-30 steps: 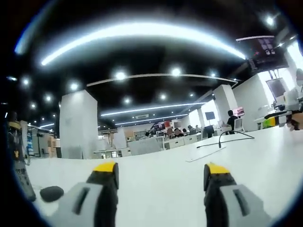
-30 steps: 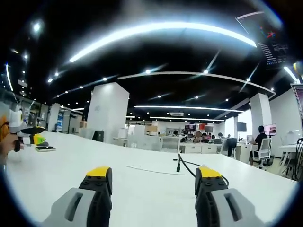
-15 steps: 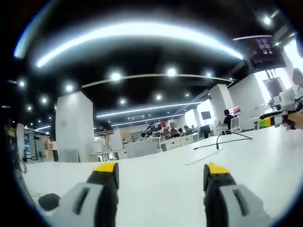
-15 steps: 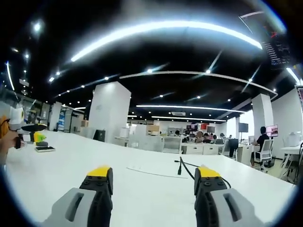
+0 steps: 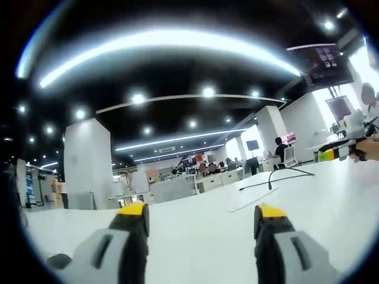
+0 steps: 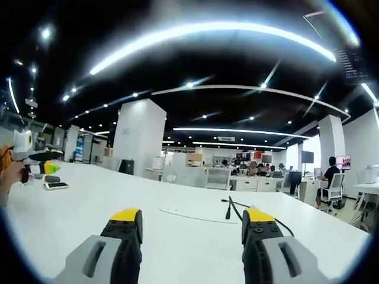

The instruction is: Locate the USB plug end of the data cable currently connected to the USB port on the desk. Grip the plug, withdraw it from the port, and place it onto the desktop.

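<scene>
Writing legible enough to read appears on nothing in either view; the distant screens are too small to make out.

In the left gripper view, a dark rounded lump [image 5: 58, 260] lies at the far left on the smooth white desk [image 5: 201, 231]. The left gripper [image 5: 200, 214] rises from the bottom, grey moulded jaws capped in yellow, spread apart with nothing between them, held low and level over the desk. Past its right jaw lies a thin flat pale strip [image 5: 251, 200], and beyond that the black data cable [image 5: 278, 175] arcs up off the surface. At the far right edge a hand holds the other gripper [image 5: 346, 148].

In the right gripper view, a hand [image 6: 12, 176] at the far left holds a gripper, with a small flat device [image 6: 54, 186] lying near it. The right gripper [image 6: 192, 218] is likewise spread and empty, level above the desk. The cable's plug end [image 6: 228, 212] stands upright on the desk just beyond and left of its right jaw.
</scene>
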Demonstrator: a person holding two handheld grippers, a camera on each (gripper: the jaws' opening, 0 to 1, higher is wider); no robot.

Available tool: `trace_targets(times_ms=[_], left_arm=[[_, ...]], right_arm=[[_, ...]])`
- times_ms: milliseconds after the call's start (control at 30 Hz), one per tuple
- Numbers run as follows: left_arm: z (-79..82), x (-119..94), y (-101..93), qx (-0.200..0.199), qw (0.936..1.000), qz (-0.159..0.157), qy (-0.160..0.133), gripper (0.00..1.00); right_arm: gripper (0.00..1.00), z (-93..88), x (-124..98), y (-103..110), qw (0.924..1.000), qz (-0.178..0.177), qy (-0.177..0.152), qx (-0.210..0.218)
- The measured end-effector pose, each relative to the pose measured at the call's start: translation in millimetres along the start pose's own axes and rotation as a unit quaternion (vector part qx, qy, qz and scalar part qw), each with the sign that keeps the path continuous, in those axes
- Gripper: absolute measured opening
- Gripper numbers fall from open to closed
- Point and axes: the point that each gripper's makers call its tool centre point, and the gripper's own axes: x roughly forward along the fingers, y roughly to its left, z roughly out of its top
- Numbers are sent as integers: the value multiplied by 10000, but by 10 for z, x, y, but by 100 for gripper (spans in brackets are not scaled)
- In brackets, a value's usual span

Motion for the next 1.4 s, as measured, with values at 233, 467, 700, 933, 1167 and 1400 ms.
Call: trace_targets(times_ms=[233,467,700,933,1167,1400], left_arm=[[49,108,-65,129,9998,-165,-8,72],[131,203,-93,86,9994,-295,-165,71],[91,338,-66,9,9989,-385,-262,71],[-32,517,-92,-76,9983,-520,-236,71],[-171,699,-167,-111,9974,-692,-189,70],[-269,793,-192,36,9969,-778,-136,61]], right_arm=[[64,-59,115,60,9998,141,117,28],[64,-141,266,89,9994,232,247,101],[63,-257,427,143,9979,431,407,279],[62,-325,611,98,9975,426,479,306],[62,-406,798,36,9972,404,540,326],[60,-556,981,6,9975,389,593,47]])
